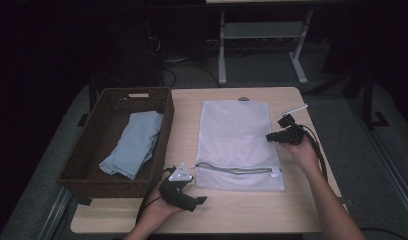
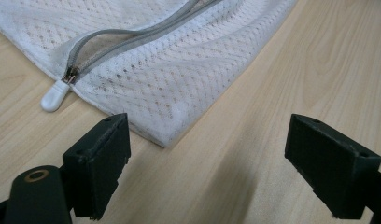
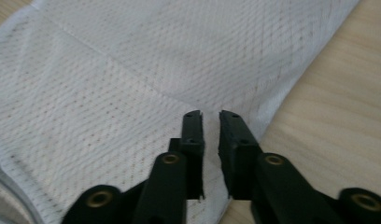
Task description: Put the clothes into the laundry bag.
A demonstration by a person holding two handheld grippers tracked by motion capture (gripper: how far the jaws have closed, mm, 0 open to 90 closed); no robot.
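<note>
Jaws of the right gripper [image 3: 210, 116] stand almost together over the right edge of the white mesh laundry bag [image 1: 235, 142], with a narrow slit between the pads; whether a pinch of mesh sits in that slit cannot be told. Jaws of the left gripper [image 2: 207, 154] stand wide apart and empty, just short of the bag's near left corner, with the white zipper pull [image 2: 54, 95] close ahead.

The bag lies flat at the middle of the table [image 1: 232, 210], its grey zipper [image 1: 232, 169] partly open along the near edge. A folded light-blue cloth [image 1: 134, 142] rests in the brown wicker basket [image 1: 112, 185] at the table's left.

Judgement: the step in hand is securing the bag so its mouth can be opened. The next move calls for the left gripper to close on the near corner or the pull, while the right holds the edge steady; thin mesh may slip from the pads.

Surface: pale wood-grain tabletop, uncluttered. Room: dim, grey floor, with a white desk frame [image 1: 262, 45] beyond the far edge.
</note>
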